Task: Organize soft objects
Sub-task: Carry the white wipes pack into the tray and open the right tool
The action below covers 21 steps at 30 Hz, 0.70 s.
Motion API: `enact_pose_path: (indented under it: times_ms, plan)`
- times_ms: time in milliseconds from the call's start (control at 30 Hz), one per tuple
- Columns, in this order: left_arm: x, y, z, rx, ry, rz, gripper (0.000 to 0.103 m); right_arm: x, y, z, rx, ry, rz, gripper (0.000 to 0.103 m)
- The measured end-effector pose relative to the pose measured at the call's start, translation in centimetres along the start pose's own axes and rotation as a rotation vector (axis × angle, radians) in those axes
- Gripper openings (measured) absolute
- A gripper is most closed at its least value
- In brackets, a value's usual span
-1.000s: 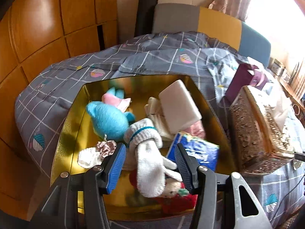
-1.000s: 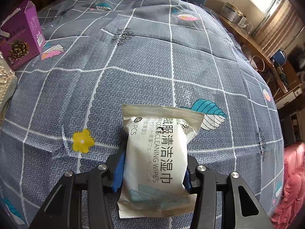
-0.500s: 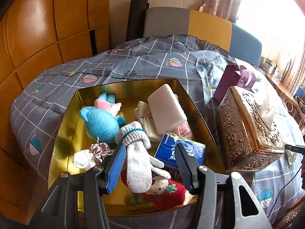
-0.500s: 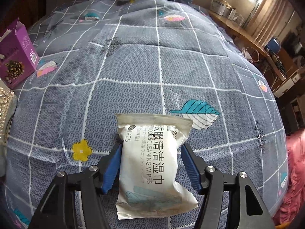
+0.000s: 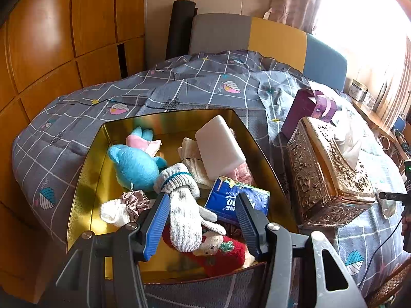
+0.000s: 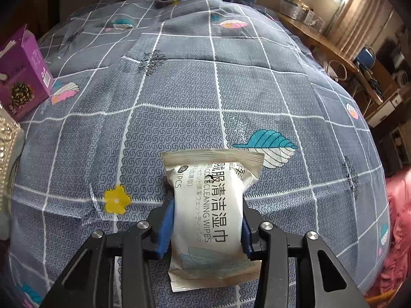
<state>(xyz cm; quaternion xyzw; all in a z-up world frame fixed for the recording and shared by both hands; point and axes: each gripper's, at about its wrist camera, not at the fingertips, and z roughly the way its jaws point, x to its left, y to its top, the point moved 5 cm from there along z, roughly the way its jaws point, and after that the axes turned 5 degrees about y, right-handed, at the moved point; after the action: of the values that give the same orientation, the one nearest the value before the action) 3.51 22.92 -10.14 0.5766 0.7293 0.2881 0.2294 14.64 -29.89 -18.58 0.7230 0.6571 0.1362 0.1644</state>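
In the left wrist view, my left gripper (image 5: 203, 220) is wide open and holds nothing; its blue fingers (image 5: 157, 224) stand on both sides of a white knitted glove (image 5: 183, 215) without touching it. The glove lies in the gold tray (image 5: 84, 187) in the middle of the frame, on top of a red plush toy (image 5: 221, 252) that it partly hides. The blue tissue pack (image 5: 237, 201) is cut by my right finger. Behind are a blue plush animal (image 5: 133, 164), a white sponge block (image 5: 218, 150), and at lower left a small scrunchie (image 5: 133, 201) that is hard to make out. At the right edge stand an ornate tissue box (image 5: 326, 169) and a purple carton (image 5: 308, 110); the window glare washes out the upper right corner.

In the right wrist view, my right gripper (image 6: 206, 228) is closed on a white pack of wet wipes (image 6: 209, 215), low in the centre of the frame. The pack covers most of my fingers (image 6: 165, 227) and its bottom seam hides the gripper body. It is a soft white packet with grey print, above the grey checked bedcover (image 6: 179, 89). Only this view shows the pack; the tray is not seen here, and the purple carton (image 6: 23, 82) appears at the left edge.
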Motion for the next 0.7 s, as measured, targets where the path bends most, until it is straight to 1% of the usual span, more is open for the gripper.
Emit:
enact_pose_path:
  times_ms: [167, 367, 567, 700]
  plan:
    - [0.2, 0.0, -0.1, 0.0, -0.01, -0.008, 0.054, -0.1, 1.1, -0.6, -0.006, 0.045, 0.086, 0.041]
    - [0.3, -0.3, 0.1, 0.009, -0.018, -0.016, 0.054, 1.9, 4.3, -2.6, -0.045, 0.089, 0.095, 0.041]
    - [1.1, -0.4, 0.2, 0.008, -0.014, -0.035, 0.054, 6.9, 9.4, -7.7, -0.179, 0.176, 0.038, 0.041]
    - [1.7, -0.3, 0.1, 0.006, -0.01, -0.049, 0.054, 12.6, 12.2, -11.9, -0.269, 0.259, -0.07, 0.041]
